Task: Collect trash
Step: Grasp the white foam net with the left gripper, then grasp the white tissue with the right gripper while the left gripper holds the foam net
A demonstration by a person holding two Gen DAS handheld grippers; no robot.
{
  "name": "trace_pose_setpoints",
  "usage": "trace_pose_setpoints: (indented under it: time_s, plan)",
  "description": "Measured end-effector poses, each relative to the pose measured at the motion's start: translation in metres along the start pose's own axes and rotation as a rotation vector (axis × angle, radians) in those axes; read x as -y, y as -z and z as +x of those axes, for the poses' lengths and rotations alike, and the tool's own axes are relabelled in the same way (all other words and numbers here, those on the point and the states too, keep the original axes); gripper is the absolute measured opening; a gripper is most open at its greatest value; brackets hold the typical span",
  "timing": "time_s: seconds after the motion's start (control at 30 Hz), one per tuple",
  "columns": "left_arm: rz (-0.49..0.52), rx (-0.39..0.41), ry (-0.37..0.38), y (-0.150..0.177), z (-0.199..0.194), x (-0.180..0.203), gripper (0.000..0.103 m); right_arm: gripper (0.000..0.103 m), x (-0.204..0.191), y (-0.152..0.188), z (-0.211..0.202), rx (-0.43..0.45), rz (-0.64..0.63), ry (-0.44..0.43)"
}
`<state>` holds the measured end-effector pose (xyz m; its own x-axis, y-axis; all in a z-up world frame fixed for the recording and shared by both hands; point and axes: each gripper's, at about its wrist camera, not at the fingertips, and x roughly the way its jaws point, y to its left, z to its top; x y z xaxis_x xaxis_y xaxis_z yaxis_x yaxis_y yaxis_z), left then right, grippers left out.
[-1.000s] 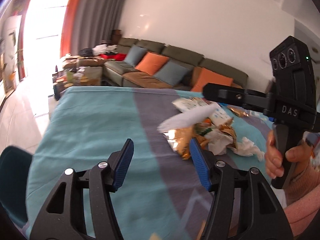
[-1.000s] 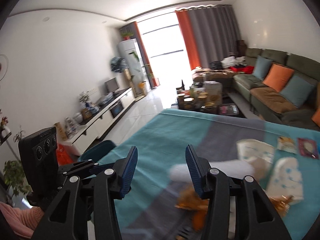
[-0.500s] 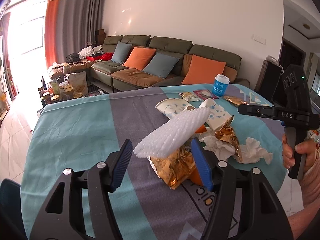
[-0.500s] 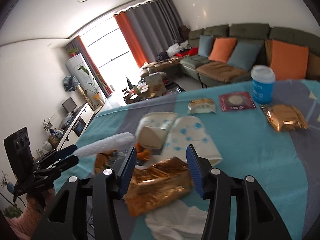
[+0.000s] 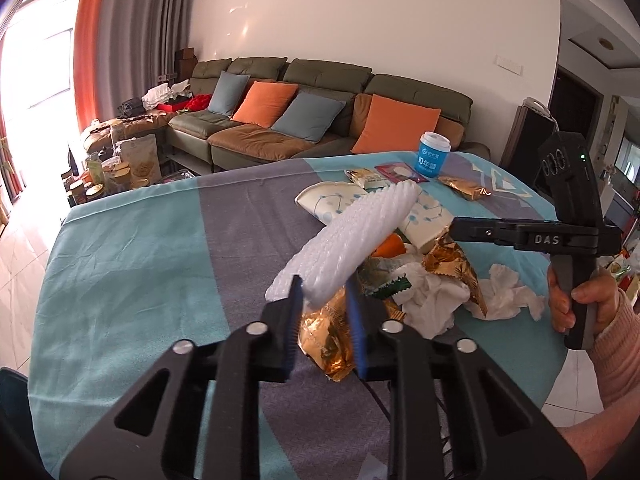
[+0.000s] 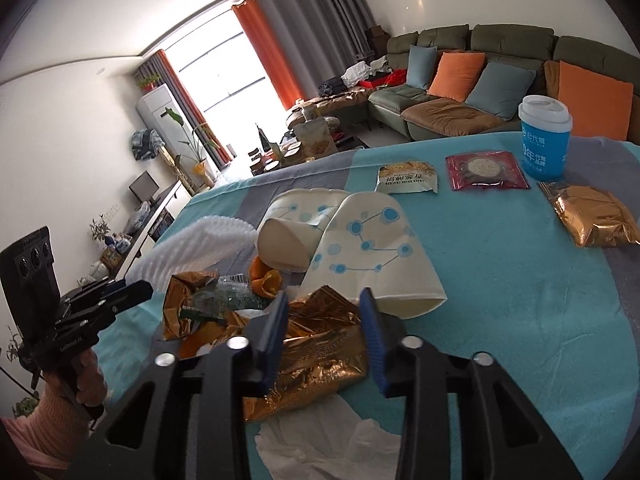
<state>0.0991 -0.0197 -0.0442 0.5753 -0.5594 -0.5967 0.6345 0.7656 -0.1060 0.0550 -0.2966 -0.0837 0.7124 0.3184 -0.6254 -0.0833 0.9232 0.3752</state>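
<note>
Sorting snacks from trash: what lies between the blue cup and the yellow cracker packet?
A dark red snack packet lies flat between the blue cup and yellow cracker packet, clearest in the right wrist view.

The left wrist view is taken from just behind its own blue-padded fingers (image 5: 294, 320), angled down across the cloth-covered table (image 5: 120, 264) towards the sofa (image 5: 320, 92), with the other handheld device (image 5: 568, 236) seen at its right edge. The right wrist view is taken close above the trash pile (image 6: 256, 300), angled down and facing the window (image 6: 224, 76) and sofa. The pile, the blue cup (image 6: 544, 140) and the sofa are shared by both views.
</note>
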Motion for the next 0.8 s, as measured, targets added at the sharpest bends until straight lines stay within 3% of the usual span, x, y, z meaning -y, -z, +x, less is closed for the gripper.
trace_pose_setpoints:
  time_s: [0.07,0.13,0.6,0.67,0.77,0.8]
  plan:
    - [0.001,0.003,-0.003,0.001,-0.001,0.000,0.016,0.011,-0.002,0.001,0.001,-0.008,-0.017,0.002]
    - [0.002,0.006,-0.007,0.002,-0.002,0.000,0.015,0.006,-0.005,0.003,0.000,-0.010,-0.037,0.009]
    - [-0.056,0.084,-0.040,0.006,-0.045,-0.013,0.013,0.004,-0.022,0.004,-0.018,0.018,-0.083,-0.037]
    - [-0.068,0.093,-0.043,0.008,-0.053,-0.016,0.013,0.012,-0.016,0.005,-0.022,0.014,-0.065,-0.004]
    - [-0.086,0.106,-0.059,0.012,-0.065,-0.022,0.013,0.040,-0.005,0.010,-0.027,-0.013,-0.046,0.028]
    - [-0.092,0.108,-0.062,0.014,-0.068,-0.023,0.013,0.042,-0.002,0.013,-0.029,-0.024,-0.049,0.042]
